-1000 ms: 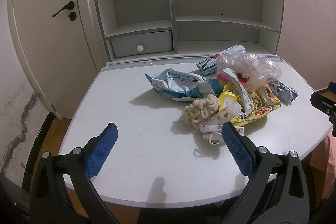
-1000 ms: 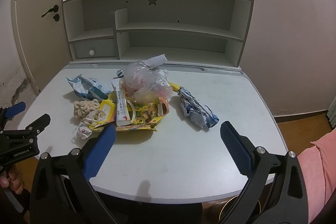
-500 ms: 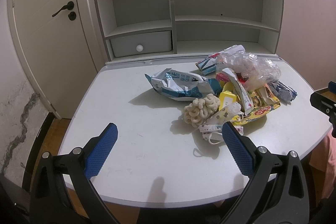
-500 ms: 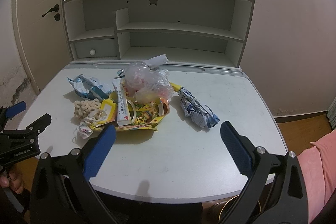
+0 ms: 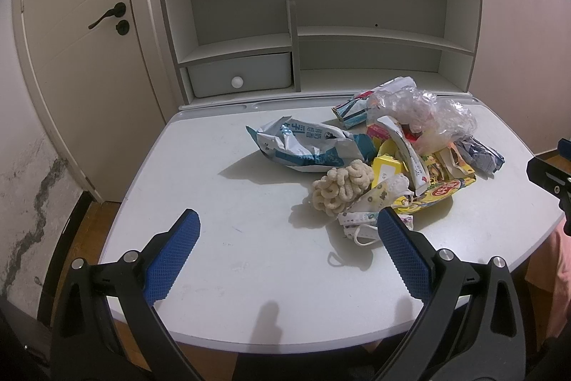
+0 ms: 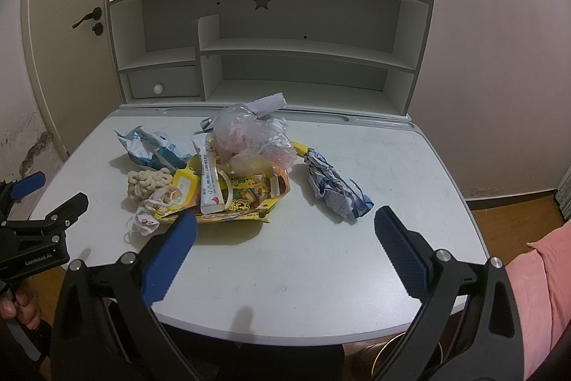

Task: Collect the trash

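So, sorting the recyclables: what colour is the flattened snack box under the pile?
Mostly yellow snack box, clearest in right wrist view.

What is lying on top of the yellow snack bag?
On the yellow bag lie a white tube, a crumpled clear plastic bag and a yellow tag. Anything beneath the clear plastic is hidden.

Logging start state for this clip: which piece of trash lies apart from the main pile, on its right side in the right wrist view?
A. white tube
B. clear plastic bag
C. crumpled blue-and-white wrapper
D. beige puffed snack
C: the crumpled blue-and-white wrapper lies alone on the desk, right of the yellow package.
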{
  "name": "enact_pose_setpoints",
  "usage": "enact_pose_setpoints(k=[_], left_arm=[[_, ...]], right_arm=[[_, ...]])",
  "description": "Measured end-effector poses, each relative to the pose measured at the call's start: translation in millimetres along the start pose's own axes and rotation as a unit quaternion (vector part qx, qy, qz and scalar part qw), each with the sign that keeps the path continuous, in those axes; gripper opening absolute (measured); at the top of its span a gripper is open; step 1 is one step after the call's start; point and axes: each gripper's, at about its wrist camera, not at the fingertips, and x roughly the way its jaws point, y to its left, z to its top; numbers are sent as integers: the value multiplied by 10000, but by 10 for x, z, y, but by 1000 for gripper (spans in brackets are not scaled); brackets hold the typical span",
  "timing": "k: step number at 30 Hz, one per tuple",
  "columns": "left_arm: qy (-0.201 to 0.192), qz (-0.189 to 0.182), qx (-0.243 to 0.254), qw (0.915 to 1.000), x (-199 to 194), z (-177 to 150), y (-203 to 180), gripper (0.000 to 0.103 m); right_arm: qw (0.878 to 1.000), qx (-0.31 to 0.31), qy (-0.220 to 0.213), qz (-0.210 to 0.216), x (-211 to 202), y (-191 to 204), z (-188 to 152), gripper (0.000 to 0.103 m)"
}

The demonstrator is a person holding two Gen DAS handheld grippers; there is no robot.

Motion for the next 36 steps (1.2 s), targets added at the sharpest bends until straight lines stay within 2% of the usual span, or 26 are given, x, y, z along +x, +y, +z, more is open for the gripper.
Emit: enact_pose_setpoints(k=[21,25,31,36], left_arm=[[7,-2,-1,10000,6,-2,-6,97],[112,-135,-66,9998,40,-9,2,97],[403,-401,-427,9975,250,70,248,97],[664,-608,-579,9943,622,342,421,97]], right_arm=[[10000,-13,1,1,0,-7,2,96],[10000,-9,17,7,7,-18,3,96],[9996,91,54,256,28,-89,15,96],[9994,71,60,336,172,-213,21,96]])
